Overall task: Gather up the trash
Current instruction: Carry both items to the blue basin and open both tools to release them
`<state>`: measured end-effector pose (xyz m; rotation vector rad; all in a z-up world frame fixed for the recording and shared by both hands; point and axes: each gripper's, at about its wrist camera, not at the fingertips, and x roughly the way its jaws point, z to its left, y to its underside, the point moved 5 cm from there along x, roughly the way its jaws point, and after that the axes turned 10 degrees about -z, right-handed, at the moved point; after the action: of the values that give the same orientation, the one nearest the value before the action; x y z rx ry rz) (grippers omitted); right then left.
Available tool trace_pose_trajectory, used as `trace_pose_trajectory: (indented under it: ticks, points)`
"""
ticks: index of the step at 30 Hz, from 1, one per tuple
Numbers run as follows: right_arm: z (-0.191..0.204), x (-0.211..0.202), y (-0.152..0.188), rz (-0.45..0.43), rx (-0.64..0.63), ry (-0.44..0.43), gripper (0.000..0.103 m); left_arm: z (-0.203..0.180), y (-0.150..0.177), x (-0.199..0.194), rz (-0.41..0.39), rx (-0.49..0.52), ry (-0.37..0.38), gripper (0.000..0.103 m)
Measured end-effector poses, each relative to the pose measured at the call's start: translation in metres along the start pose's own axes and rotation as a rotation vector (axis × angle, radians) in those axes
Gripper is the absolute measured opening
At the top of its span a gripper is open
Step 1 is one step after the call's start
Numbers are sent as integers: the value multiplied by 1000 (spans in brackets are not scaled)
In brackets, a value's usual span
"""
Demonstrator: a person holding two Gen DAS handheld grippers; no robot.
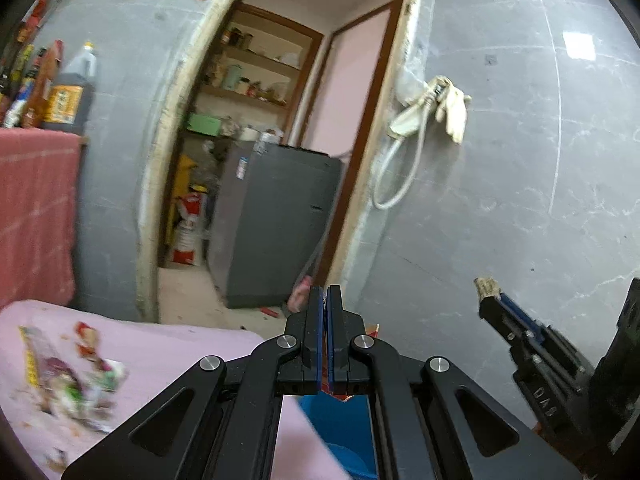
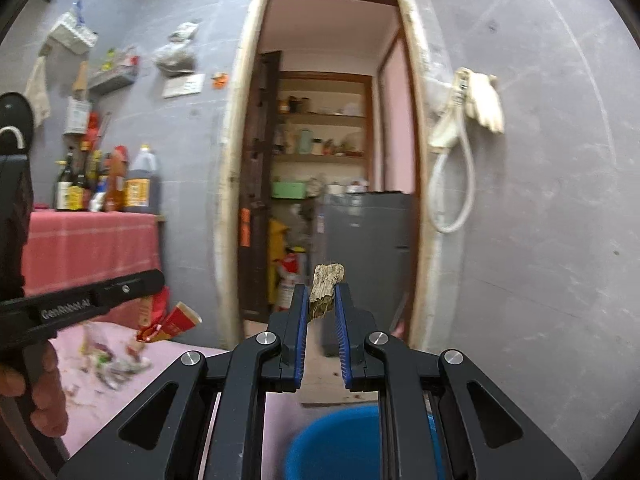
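The blue bin [image 2: 340, 440] sits near, below both grippers. The right gripper [image 2: 322, 300] pinches a dry fibrous scrap [image 2: 326, 292] above it; the left gripper [image 1: 325, 320] clamps a red wrapper [image 2: 170, 322]. Next, probably: release both over the bin.

"GenRobot.AI" on the left gripper [image 2: 154, 280] (bottle labels unreadable)

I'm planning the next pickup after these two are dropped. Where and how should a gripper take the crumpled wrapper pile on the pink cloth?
Probably from above, fingers straddling the wrapper pile at its raised, bunched middle. It lies loose and low on the pink cloth, so flat edges offer little to pinch. Blur hides finer detail.
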<state>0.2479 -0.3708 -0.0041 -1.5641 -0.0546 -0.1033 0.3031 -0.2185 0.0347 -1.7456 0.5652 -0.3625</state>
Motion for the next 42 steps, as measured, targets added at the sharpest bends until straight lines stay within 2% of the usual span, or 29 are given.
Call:
trace_pose_trajectory:
  ticks: [10, 16, 23, 30, 33, 35, 37, 42]
  points:
    - [-55, 5, 65, 90, 52, 109, 12, -32, 50, 76, 158, -3, 56, 0]
    - [-74, 11, 98, 165, 80, 122, 12, -38, 89, 109, 257, 5, 66, 0]
    - [-91, 18, 123, 245, 132, 132, 14, -40, 127, 129, 374, -15, 47, 0]
    - [-94, 24, 135, 297, 154, 137, 16, -40, 149, 137, 442, -13, 36, 2]
    - [-94, 24, 137, 307, 159, 137, 25, -38, 153, 140, 466, -18, 25, 12]
    - [-94, 26, 137, 309, 162, 138, 25, -35, 153, 140, 470, -27, 23, 22]
    - [-93, 26, 136, 308, 167, 140, 25, -34, 151, 137, 465, -36, 23, 25]
    - [-94, 24, 129, 289, 178, 140, 26, -29, 143, 127, 440, -47, 4, 42]
